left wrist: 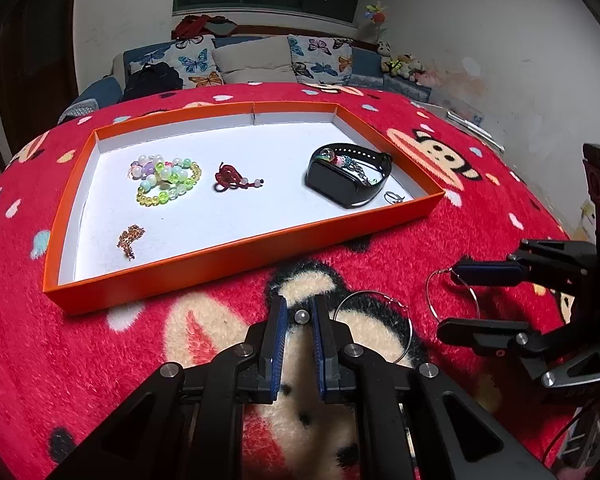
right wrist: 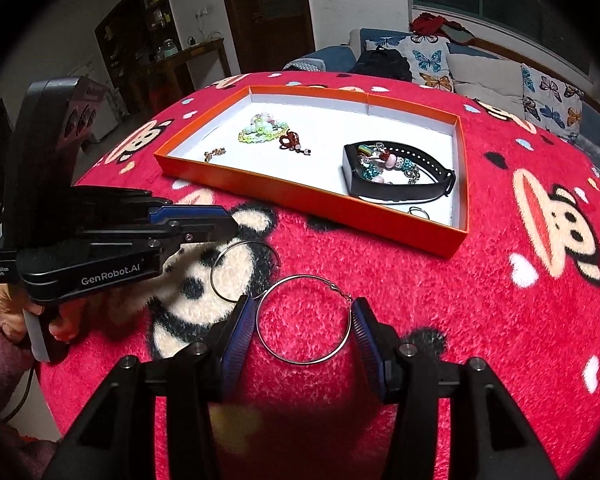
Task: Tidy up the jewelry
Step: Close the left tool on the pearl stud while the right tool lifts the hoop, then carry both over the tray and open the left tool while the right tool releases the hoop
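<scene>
Red blanket (right wrist: 480,300): hoop earring (right wrist: 304,320) between right tool (right wrist: 304,322) fingers.

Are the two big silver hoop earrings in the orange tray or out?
Out. Both hoop earrings lie on the red blanket.

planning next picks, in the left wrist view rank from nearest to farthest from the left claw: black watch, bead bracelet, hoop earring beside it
1. hoop earring, on the blanket just right of the left claw
2. bead bracelet, left part of the orange tray
3. black watch, right part of the tray

The last two are nearly level, so that order is loose.
</scene>
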{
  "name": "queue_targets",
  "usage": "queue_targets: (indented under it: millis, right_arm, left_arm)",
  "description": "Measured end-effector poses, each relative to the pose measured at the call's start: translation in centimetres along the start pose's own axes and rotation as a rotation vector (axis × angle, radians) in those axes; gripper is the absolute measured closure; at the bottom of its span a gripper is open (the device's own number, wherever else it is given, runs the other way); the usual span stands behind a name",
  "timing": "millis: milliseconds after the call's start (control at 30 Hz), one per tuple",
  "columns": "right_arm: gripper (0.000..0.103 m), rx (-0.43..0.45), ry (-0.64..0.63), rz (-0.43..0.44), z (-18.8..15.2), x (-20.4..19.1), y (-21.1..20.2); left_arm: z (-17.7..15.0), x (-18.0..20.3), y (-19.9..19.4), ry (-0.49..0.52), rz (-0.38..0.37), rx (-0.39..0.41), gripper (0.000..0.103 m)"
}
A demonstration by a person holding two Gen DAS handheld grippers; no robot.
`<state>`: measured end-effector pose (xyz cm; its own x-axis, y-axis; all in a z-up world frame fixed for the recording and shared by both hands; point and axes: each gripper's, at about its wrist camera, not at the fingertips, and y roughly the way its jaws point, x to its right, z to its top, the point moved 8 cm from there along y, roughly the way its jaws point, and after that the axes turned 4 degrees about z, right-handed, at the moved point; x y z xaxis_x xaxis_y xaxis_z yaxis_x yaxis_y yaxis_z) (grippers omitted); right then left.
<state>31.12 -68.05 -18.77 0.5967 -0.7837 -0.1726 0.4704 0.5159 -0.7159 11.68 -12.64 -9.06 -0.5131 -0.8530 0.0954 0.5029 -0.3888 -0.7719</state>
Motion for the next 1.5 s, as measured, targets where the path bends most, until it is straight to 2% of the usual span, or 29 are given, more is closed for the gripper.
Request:
queue_targets:
  millis: [400, 633, 767, 933, 1067, 1267, 1500]
  right_arm:
    - [0.048, 0.000, 0.018, 0.005, -0.2, 0.7, 0.1]
    - [0.048, -0.001, 0.018, 0.016, -0.1, 0.6, 0.2]
    - [0.048, 0.009, 0.016, 0.018, 0.6, 0.5, -0.1]
    - [0.048, 0.061, 0.028, 0.047, 3.4, 0.6, -0.8]
    - [0.048, 0.103, 0.028, 0.070, 6.1, 0.8, -0.8]
    - [0.048, 0.132, 0.077, 0.089, 9.5, 2.5, 0.1]
    - [0.048, 0.102, 0.106, 0.055, 12.6, 4.9, 3.0]
  left_arm:
    - [-0.2, 0.6, 0.1, 0.038, -0.007, -0.006, 0.091]
    - [0.1, 0.2, -0.2, 0.019, -0.001, 0.000, 0.094]
    - [1.3, -0.4, -2.0, -0.010, -0.018, 0.037, 0.095]
    - [4.4, -2.1, -4.7, -0.024, 0.002, 0.120, 0.095]
    - [6.8, -4.1, -5.2, -0.033, 0.036, 0.147, 0.095]
    - [8.4, -6.4, -3.7, -0.060, 0.038, 0.119, 0.095]
    - [7.8, -6.9, -0.1, -0.056, 0.037, 0.044, 0.094]
